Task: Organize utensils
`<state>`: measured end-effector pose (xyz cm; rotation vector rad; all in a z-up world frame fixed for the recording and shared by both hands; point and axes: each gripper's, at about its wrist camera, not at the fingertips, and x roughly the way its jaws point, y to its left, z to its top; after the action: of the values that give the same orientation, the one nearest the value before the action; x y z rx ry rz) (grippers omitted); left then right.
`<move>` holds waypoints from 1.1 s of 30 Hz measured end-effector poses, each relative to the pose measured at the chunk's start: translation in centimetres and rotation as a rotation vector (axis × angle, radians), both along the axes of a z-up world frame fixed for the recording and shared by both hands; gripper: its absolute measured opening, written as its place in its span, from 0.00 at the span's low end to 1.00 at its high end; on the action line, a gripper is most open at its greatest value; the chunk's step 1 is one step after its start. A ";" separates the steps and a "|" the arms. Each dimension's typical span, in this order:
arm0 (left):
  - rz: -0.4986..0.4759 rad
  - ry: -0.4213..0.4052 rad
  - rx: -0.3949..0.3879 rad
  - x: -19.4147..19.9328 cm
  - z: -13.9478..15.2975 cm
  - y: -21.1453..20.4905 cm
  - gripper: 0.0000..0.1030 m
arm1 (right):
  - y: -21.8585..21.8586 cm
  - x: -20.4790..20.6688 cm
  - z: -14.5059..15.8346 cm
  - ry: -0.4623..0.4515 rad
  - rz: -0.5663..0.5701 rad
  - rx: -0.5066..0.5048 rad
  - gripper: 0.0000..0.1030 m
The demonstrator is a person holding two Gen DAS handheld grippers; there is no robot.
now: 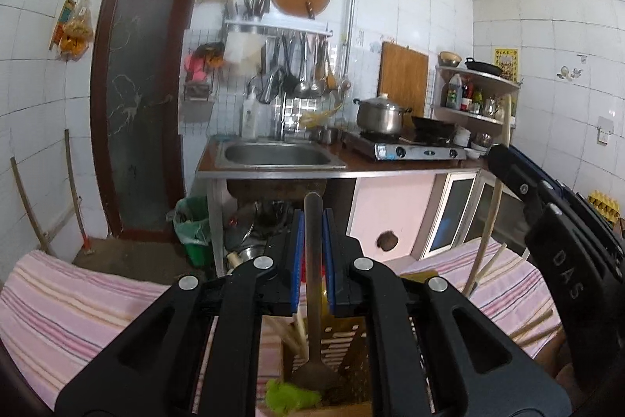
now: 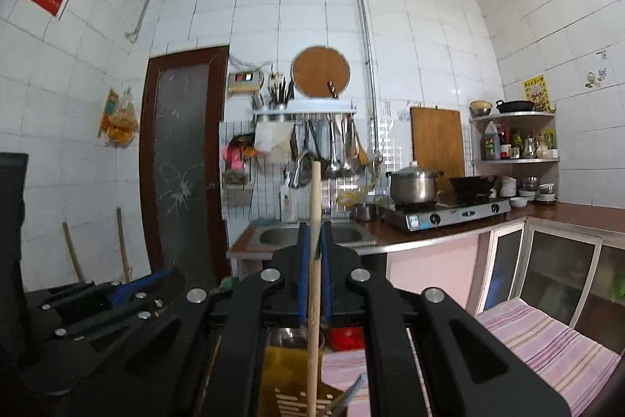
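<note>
My left gripper [image 1: 312, 253] clamps a dull metal spoon [image 1: 312, 299], bowl down over the yellow slotted utensil holder [image 1: 343, 342]; my right gripper [image 2: 314, 260] pinches a pale wooden stick [image 2: 314, 280]. I'd lower each vertically, clear of the holder's rim.

The left claw [image 1: 312, 260] is clamped on a metal spoon handle [image 1: 312, 241], tilted slightly down. The right claw [image 2: 314, 272], held level just beside it, pinches an upright wooden stick [image 2: 314, 260].
</note>
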<state>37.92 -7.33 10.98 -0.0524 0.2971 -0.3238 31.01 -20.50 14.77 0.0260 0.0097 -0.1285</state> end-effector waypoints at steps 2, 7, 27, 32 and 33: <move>0.017 0.006 0.008 -0.7 0.9 0.6 0.27 | -0.3 0.0 0.3 0.040 0.013 0.008 0.08; 0.109 -0.019 0.034 -5.3 3.2 3.2 0.73 | -1.8 -1.4 2.1 0.111 0.022 0.050 0.50; 0.240 0.062 0.106 -28.2 -7.7 7.8 0.95 | -0.6 -22.1 -11.1 0.378 0.042 0.027 0.96; 0.255 0.046 0.168 -29.8 -10.4 8.1 0.95 | 0.3 -23.9 -13.6 0.391 0.047 0.016 0.96; 0.259 0.038 0.165 -30.2 -10.7 8.2 0.95 | 0.3 -24.4 -13.8 0.375 0.047 0.019 0.96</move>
<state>7.70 0.91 0.28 0.0655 0.3500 -0.0407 6.60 -20.17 0.96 0.0208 0.3857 -0.0845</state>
